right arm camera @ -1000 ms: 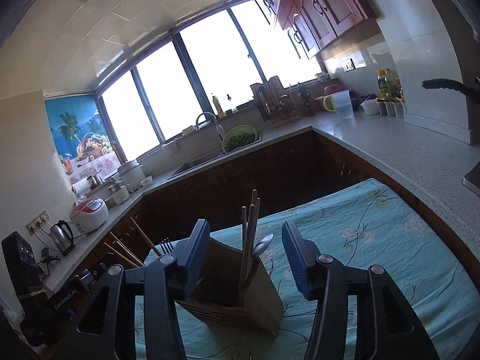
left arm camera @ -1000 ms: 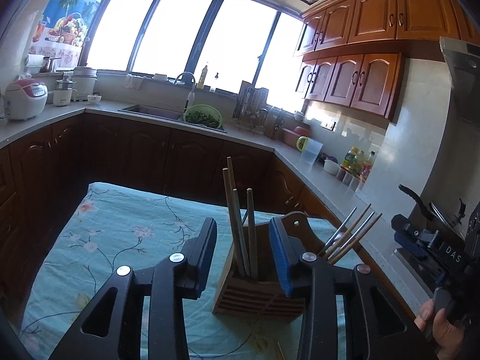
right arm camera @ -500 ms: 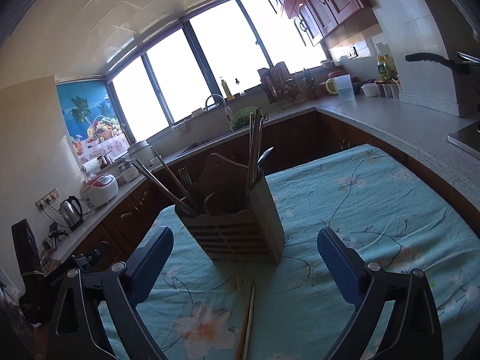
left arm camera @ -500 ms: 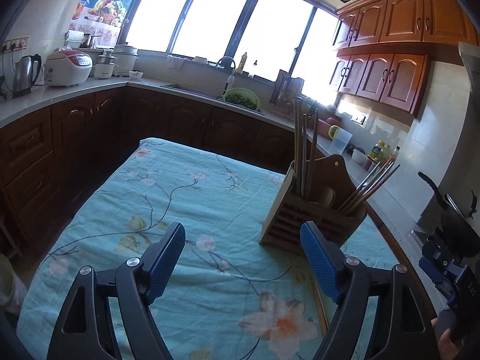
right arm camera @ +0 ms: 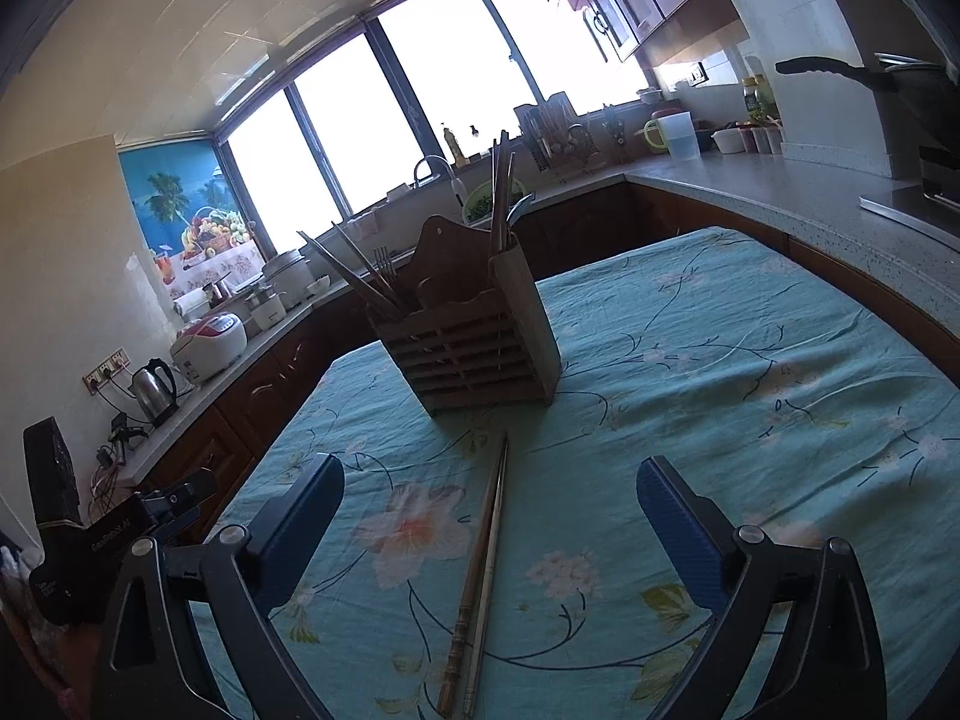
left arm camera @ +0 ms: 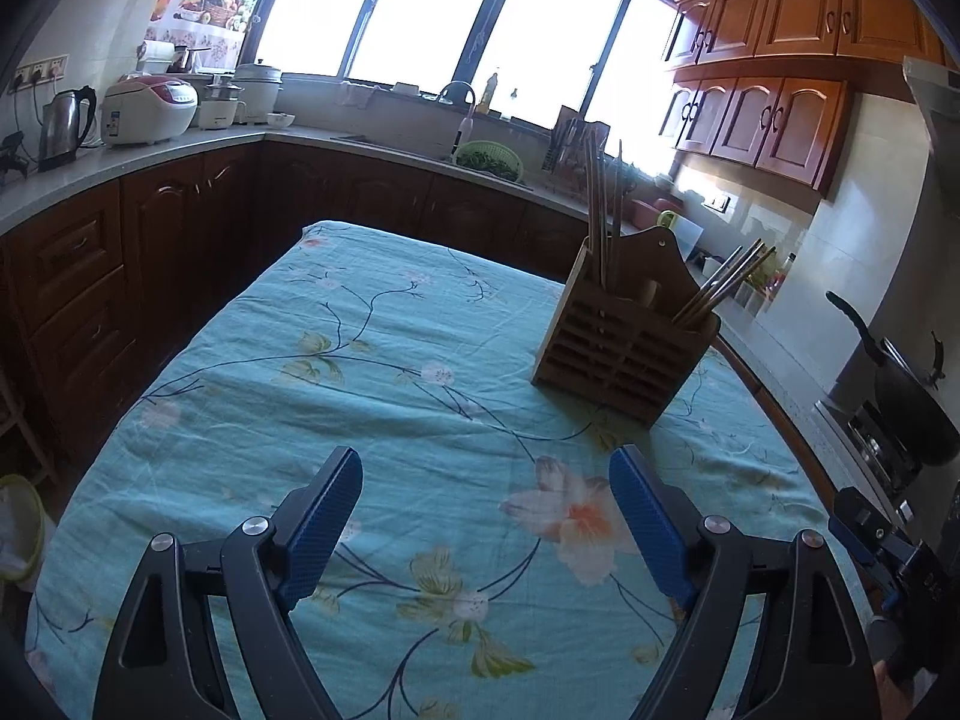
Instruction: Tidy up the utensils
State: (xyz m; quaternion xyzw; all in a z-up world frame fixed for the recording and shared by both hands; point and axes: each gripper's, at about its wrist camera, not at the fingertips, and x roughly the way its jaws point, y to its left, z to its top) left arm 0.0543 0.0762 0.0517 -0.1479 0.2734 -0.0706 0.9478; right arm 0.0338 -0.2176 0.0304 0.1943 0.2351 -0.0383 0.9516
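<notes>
Two low wrist views over one table

Each looks forward over the flowered tablecloth [left arm camera: 384, 360], from opposite sides; both share the wooden utensil holder [left arm camera: 624, 354] [right arm camera: 474, 354] at middle distance.

Wooden slatted holder [right arm camera: 480, 342] upright, utensils inside – chopstick pair [right arm camera: 480, 588] flat on cloth before it.

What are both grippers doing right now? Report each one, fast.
Left gripper: open, holding nothing.
Right gripper: open, holding nothing, above the chopsticks on the tablecloth.
</notes>
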